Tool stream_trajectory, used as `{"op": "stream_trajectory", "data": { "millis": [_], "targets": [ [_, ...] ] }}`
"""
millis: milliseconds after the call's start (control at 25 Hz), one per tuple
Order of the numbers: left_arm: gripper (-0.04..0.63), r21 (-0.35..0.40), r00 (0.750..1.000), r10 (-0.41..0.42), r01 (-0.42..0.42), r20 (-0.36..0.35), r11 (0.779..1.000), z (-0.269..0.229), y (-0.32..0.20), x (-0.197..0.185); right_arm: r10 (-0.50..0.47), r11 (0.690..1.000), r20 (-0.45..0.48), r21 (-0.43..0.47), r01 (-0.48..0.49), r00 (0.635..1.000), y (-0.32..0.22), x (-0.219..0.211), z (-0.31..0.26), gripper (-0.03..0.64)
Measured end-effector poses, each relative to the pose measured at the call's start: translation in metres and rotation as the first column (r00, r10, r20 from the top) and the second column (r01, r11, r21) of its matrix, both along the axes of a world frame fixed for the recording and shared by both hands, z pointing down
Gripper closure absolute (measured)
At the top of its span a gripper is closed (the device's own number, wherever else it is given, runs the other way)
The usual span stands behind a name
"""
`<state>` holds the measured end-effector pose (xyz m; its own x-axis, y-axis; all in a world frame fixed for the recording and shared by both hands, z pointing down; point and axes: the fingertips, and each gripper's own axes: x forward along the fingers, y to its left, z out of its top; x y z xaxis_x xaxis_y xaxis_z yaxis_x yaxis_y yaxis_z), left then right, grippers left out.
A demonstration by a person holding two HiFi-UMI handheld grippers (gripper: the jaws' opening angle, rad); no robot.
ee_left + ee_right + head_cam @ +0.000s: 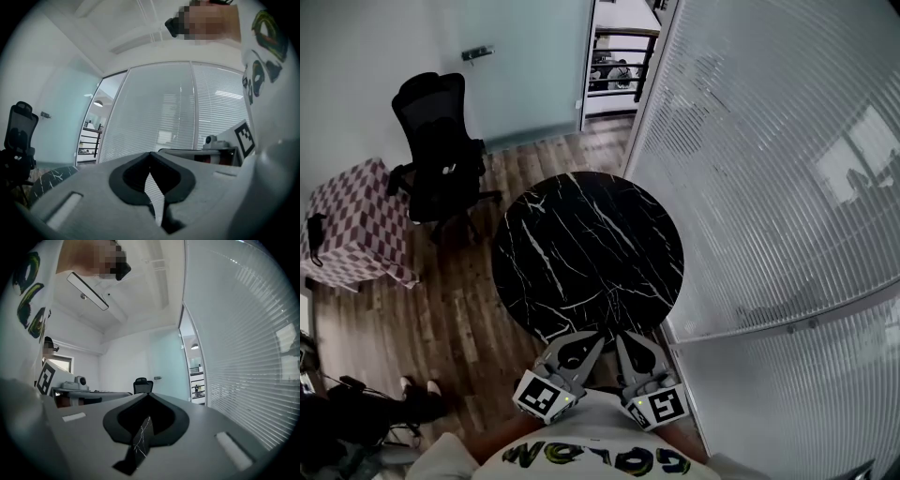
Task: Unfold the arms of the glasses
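Note:
No glasses show in any view. A round black marble table (pixel 581 253) stands in front of me with nothing on its top. My left gripper (pixel 596 337) and right gripper (pixel 622 338) are held close to my body at the table's near edge, side by side and pointing level. Both are shut with nothing between the jaws. In the left gripper view the jaws of the left gripper (pixel 150 153) meet at their tips, and the table (pixel 51 178) shows low on the left. In the right gripper view the right gripper (pixel 147 394) is likewise shut, with a sliver of marble (pixel 140 441) showing through the gap below.
A black office chair (pixel 441 150) stands beyond the table on the left. Beside it is a small table under a checkered cloth (pixel 352 225). A glass wall with blinds (pixel 769 187) runs along the right, close to the table. An open doorway (pixel 619 56) lies at the back.

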<state>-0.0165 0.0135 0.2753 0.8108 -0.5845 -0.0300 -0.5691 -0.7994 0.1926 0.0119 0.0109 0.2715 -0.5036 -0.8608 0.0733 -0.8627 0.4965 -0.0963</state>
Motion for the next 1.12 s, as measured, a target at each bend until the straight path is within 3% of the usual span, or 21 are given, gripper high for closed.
{"op": "stream_trajectory", "data": {
  "millis": [280,520,960,1120],
  "targets": [
    [0.591,-0.073,0.999,0.018,-0.016,0.029,0.997,0.027,-0.011,0.002,0.015,1.0,0.0,-0.02,-0.015,1.0,-0.014,0.005,0.011,0.615],
    [0.591,-0.044,1.0,0.014,-0.013,0.014,0.999,0.013,-0.022,0.019,0.018,1.0,-0.005,-0.022,-0.019,1.0,-0.023,0.021,0.008,0.615],
    [0.591,-0.094,1.0,0.0,0.0,0.008,0.996,0.017,-0.023,0.041,0.002,0.997,-0.035,-0.073,-0.005,0.999,-0.026,0.043,0.015,0.615],
    [0.591,-0.161,0.998,0.007,0.003,0.059,0.987,0.043,-0.016,0.042,-0.008,0.992,-0.035,-0.123,0.004,0.999,-0.023,0.044,0.033,0.615]
  ]
}}
